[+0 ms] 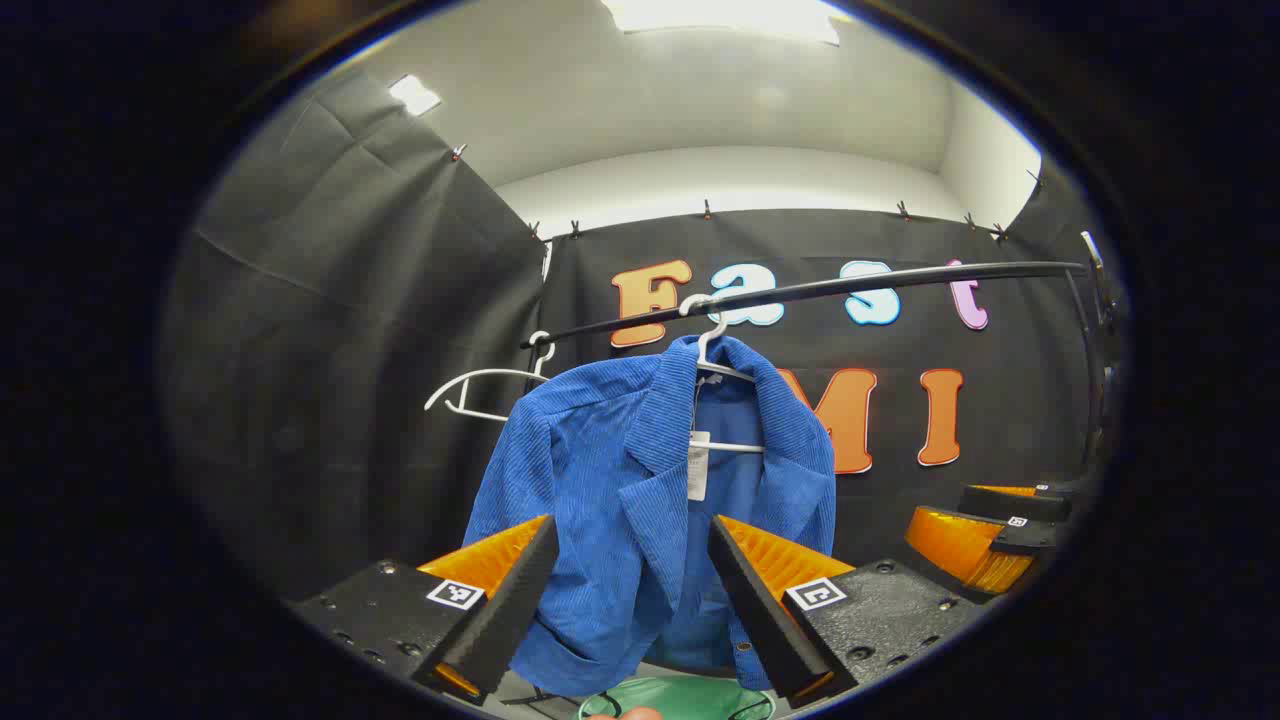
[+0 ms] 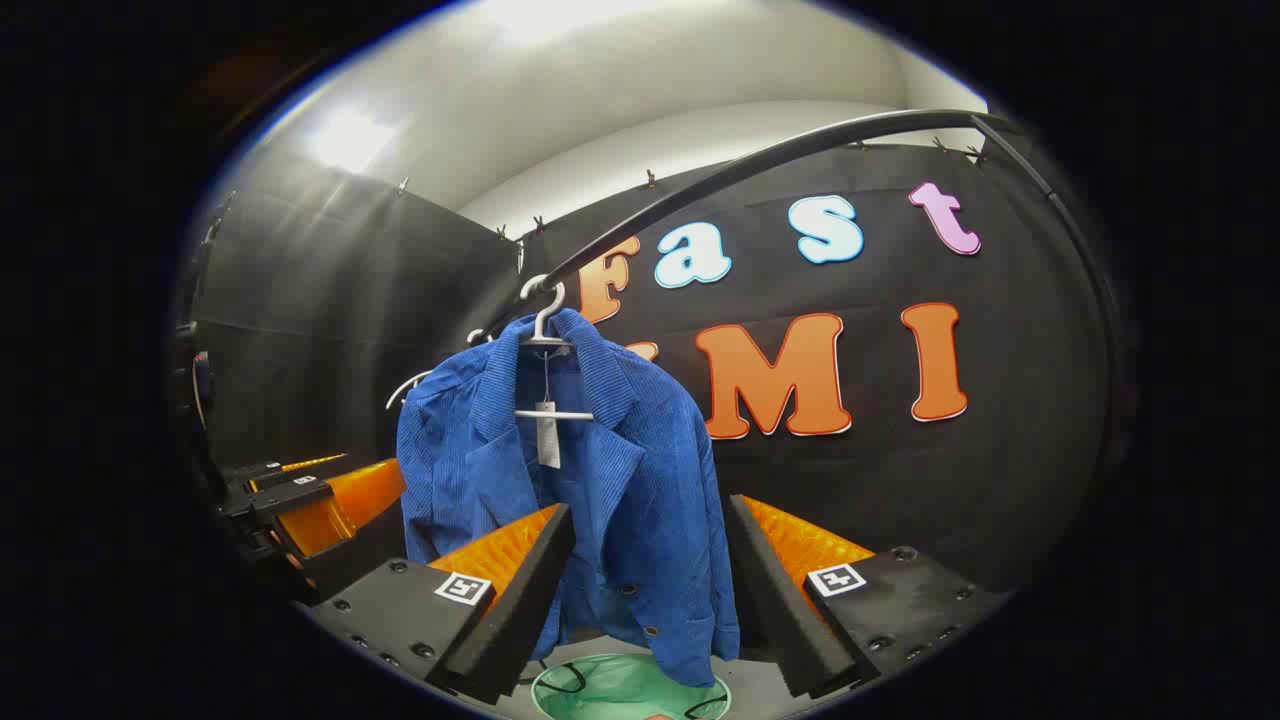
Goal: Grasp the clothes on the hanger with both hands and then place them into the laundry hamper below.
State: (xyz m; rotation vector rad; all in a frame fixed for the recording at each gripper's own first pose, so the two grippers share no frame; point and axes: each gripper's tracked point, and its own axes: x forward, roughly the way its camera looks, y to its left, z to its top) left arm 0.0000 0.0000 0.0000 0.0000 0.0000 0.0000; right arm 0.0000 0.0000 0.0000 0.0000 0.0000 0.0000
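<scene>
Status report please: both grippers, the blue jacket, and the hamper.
Left gripper open; right gripper open, neither touching cloth. Blue corduroy jacket on white hanger on black rail. Green hamper below. Nothing in the way.

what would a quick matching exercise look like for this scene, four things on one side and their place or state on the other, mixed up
Things:
1. blue jacket
2. empty white hanger
3. green hamper
4. left gripper

Places or states:
a. on the floor under the jacket
b. hanging bare on the rail, beside the jacket
c. draped on a white hanger, front unbuttoned
d. jaws spread wide, gripping nothing

Pairs: 1-c, 2-b, 3-a, 4-d
</scene>
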